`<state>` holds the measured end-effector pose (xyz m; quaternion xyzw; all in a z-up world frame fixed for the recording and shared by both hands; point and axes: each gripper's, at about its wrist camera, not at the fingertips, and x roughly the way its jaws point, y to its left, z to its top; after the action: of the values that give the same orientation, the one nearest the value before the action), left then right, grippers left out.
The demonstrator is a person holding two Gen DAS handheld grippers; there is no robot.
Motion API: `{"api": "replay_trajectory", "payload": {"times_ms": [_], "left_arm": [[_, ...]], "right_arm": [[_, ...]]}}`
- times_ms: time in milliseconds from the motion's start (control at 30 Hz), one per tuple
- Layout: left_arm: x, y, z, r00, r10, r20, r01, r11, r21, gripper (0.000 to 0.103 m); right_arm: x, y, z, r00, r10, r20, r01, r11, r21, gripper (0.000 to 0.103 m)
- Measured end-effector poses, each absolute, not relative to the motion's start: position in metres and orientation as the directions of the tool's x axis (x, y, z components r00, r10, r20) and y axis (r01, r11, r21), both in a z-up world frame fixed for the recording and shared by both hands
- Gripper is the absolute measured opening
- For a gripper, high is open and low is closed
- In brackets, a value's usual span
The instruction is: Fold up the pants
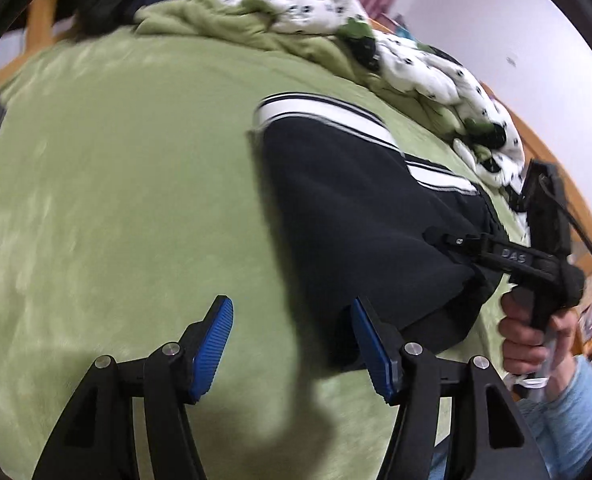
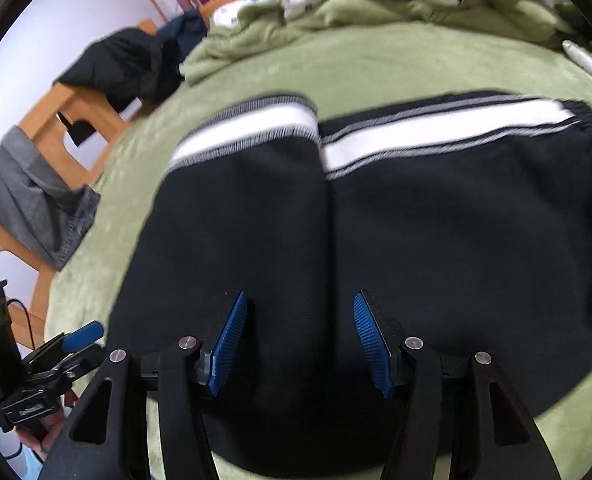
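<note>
Black pants (image 2: 415, 240) with white side stripes lie folded on the green blanket (image 2: 375, 64). My right gripper (image 2: 299, 340) hovers over their near half, open, blue pads apart and nothing pressed between them. In the left wrist view the pants (image 1: 355, 220) lie right of centre. My left gripper (image 1: 294, 344) is open over the blanket (image 1: 116, 200) at their left edge, its right pad just beside the black cloth. At the right edge a hand (image 1: 523, 336) holds the other gripper over the pants. The left gripper's blue pads (image 2: 84, 334) show at the lower left of the right wrist view.
A bunched green blanket and a white spotted quilt (image 1: 415, 64) are piled along the far side of the bed. Dark clothes (image 2: 132, 64) and a grey garment (image 2: 36, 200) hang over the wooden bed frame (image 2: 68, 108) on the left. A pale wall lies beyond.
</note>
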<state>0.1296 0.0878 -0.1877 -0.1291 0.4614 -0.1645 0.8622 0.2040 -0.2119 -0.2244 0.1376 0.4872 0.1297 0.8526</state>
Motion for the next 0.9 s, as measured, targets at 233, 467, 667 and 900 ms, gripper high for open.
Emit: {"api": "replay_trajectory", "payload": {"times_ms": [233, 467, 667, 900], "left_arm": [[0.139, 0.086, -0.206, 0.463, -0.552, -0.694, 0.143, 0.819, -0.556, 0.061], [0.136, 0.059, -0.224, 0.426, -0.706, -0.566, 0.194, 0.683, -0.705, 0.076], [0.116, 0.003, -0.211, 0.464, -0.611, -0.642, 0.311, 0.791, -0.527, 0.076], [0.126, -0.044, -0.229, 0.576, -0.382, -0.722, 0.089, 0.908, -0.41, 0.074]], "right_arm": [[0.216, -0.201, -0.206, 0.526, 0.416, -0.742, -0.099, 0.896, 0.433, 0.016], [0.199, -0.215, -0.14, 0.646, 0.443, -0.621, -0.199, 0.884, 0.423, 0.015], [0.194, -0.252, -0.119, 0.682, 0.409, -0.607, -0.212, 0.904, 0.371, 0.014], [0.206, -0.305, -0.12, 0.699, 0.4, -0.593, -0.174, 0.899, 0.401, 0.014]]}}
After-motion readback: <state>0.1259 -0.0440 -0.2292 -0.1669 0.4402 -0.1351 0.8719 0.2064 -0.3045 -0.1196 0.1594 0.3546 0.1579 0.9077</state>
